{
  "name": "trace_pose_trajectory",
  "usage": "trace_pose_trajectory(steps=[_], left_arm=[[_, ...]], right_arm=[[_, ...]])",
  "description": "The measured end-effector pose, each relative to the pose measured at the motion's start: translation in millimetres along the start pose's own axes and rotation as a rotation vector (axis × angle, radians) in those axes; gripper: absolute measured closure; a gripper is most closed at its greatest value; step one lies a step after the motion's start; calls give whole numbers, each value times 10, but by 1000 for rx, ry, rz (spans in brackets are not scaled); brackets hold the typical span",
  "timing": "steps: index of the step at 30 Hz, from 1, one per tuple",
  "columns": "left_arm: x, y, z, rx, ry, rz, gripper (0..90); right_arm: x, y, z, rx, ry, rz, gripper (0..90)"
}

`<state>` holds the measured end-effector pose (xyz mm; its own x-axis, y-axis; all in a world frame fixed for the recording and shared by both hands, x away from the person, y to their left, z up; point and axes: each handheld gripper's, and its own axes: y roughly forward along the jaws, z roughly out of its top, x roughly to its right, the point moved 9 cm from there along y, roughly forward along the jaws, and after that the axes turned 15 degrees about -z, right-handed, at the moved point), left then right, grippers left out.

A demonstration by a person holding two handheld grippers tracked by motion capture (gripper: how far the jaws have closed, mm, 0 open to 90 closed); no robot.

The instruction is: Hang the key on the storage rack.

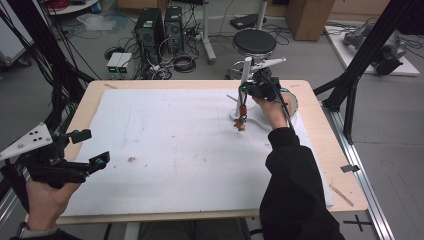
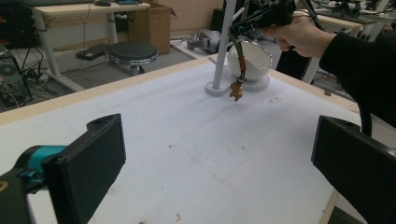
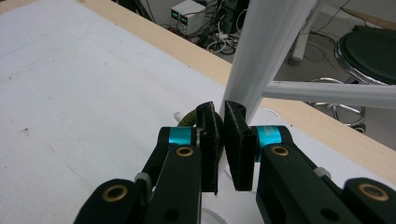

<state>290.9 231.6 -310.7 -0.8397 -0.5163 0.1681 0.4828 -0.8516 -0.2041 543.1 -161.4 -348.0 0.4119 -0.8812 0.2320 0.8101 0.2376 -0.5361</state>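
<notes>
A white stand [image 1: 245,75] with a thin side arm rises from a round base at the table's far right. My right gripper [image 1: 243,90] is beside its post, shut on a greenish-brown cord [image 1: 243,107]. A small brown charm [image 1: 241,125] dangles from the cord just above the white mat. The right gripper view has the jaws [image 3: 223,109] nearly closed, a loop of cord [image 3: 189,119] beside them and the post [image 3: 271,46] right behind. My left gripper [image 1: 90,147] stands open over the table's near left corner, nothing between its jaws [image 2: 215,158]. From there the charm [image 2: 236,89] hangs far off.
A white bowl [image 2: 254,58] lies tipped on its side behind the stand, next to the person's right hand. A white foam mat [image 1: 175,145] covers most of the wooden table. A black stool [image 1: 254,42], computer towers [image 1: 157,27] and cables stand on the floor beyond.
</notes>
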Motion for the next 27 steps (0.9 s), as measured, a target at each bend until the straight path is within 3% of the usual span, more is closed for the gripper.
trace_pose_trajectory(steps=[5, 9, 16, 20, 25, 27], left_arm=[[8, 5, 8, 2, 3, -2, 35], [-1, -2, 3, -1, 2, 0, 34], [11, 4, 14, 1, 8, -3, 34], [3, 3, 21, 4, 8, 1, 34], [15, 6, 56, 13, 16, -6, 34], [22, 17, 65, 15, 28, -10, 34]], right_arm=[[-6, -16, -10, -6, -18, -3, 844], [-7, -46, -17, -11, -6, 11, 828], [48, -162, 9, 12, 33, 28, 715], [62, -300, 51, 58, 59, 47, 621], [112, -550, 93, 124, 114, 63, 274], [134, -636, 89, 125, 132, 78, 176]])
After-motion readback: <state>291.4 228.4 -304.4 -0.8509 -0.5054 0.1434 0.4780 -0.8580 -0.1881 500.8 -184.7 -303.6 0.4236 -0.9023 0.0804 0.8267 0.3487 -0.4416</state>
